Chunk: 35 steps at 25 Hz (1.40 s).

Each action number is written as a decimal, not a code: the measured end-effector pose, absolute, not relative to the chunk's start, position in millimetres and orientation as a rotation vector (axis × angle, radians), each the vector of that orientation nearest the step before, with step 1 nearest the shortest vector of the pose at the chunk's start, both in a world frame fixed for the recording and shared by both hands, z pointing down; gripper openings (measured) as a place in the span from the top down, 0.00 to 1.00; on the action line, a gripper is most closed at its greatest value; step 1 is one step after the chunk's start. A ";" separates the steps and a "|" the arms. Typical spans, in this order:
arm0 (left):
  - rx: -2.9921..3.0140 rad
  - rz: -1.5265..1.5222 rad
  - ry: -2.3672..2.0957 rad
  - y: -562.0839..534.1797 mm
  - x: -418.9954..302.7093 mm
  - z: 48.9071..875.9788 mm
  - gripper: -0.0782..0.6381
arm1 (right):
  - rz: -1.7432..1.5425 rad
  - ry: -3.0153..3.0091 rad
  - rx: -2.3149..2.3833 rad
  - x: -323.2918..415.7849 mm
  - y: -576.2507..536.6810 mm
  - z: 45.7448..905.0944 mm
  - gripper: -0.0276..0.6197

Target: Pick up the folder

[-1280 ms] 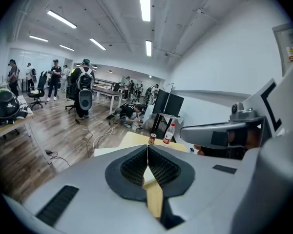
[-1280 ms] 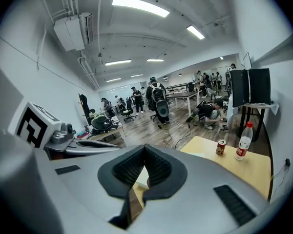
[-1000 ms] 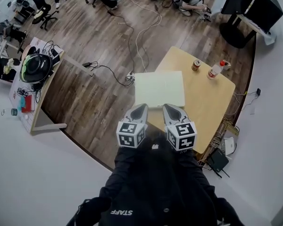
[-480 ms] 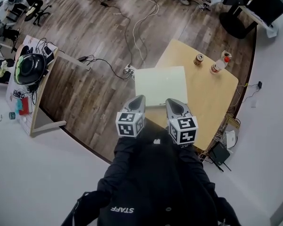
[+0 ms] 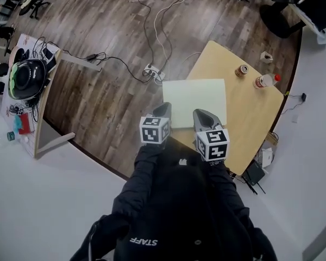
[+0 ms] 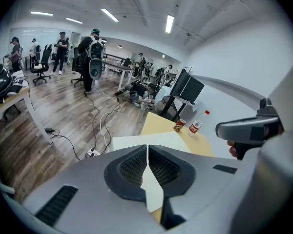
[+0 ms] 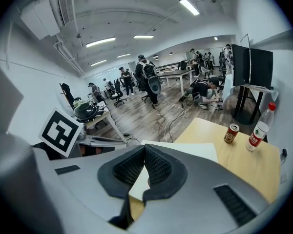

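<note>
The folder is a pale, flat sheet lying on the light wooden table, with its left part sticking out past the table's edge. In the head view both grippers hover over the folder's near edge. My left gripper is over the near left corner and my right gripper is a little to its right. In the left gripper view the jaws are shut with nothing between them, and the folder lies just beyond. The right gripper is likewise shut and empty, with the folder ahead of it.
A drink can and a plastic bottle stand at the table's far side. A power strip with cables lies on the wooden floor to the left. A side desk with a black helmet is further left. People work in the background.
Both grippers have moved forward and down, from in front of the table to over the folder's near edge. Their jaws stayed shut.
</note>
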<state>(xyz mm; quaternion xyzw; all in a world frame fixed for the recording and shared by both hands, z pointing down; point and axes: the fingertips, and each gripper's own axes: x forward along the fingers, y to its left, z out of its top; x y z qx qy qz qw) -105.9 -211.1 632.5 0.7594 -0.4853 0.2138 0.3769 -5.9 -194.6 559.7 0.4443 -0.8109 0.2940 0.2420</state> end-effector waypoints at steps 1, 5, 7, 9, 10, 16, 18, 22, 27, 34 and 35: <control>1.935 0.550 -1.233 -218.4 -109.4 640.3 0.84 | 0.805 -2.211 1.207 -10.1 -200.5 563.7 0.92; 1.893 0.563 -1.212 -242.2 -121.3 666.2 0.84 | 0.825 -2.178 1.191 -18.4 -218.9 577.6 0.92; 1.871 0.568 -1.197 -252.0 -125.4 676.0 0.84 | 0.835 -2.159 1.189 -19.6 -226.9 583.9 0.92; 1.857 0.570 -1.181 -261.2 -129.3 685.5 0.84 | 0.842 -2.145 1.186 -22.1 -234.3 590.5 0.92; 1.852 0.567 -1.173 -265.3 -131.0 690.5 0.84 | 0.845 -2.140 1.185 -23.7 -237.7 594.1 0.92; 1.827 0.534 -1.124 -285.2 -135.0 720.5 0.79 | 0.864 -2.116 1.185 -30.0 -257.4 613.0 0.92; 1.821 0.529 -1.114 -291.1 -136.6 730.0 0.71 | 0.868 -2.111 1.185 -31.9 -264.2 618.5 0.92; 1.802 0.506 -1.099 -301.4 -140.3 747.1 0.67 | 0.880 -2.096 1.179 -32.9 -273.2 629.9 0.92; 1.785 0.471 -1.014 -312.4 -141.0 767.4 0.55 | 0.898 -2.074 1.174 -33.3 -282.4 642.7 0.92; 1.766 0.368 -0.798 -317.0 -130.8 789.8 0.40 | 0.925 -2.055 1.178 -34.1 -296.1 656.6 0.92; 1.758 0.351 -0.777 -317.6 -130.1 792.9 0.39 | 0.929 -2.053 1.178 -34.3 -297.4 658.2 0.92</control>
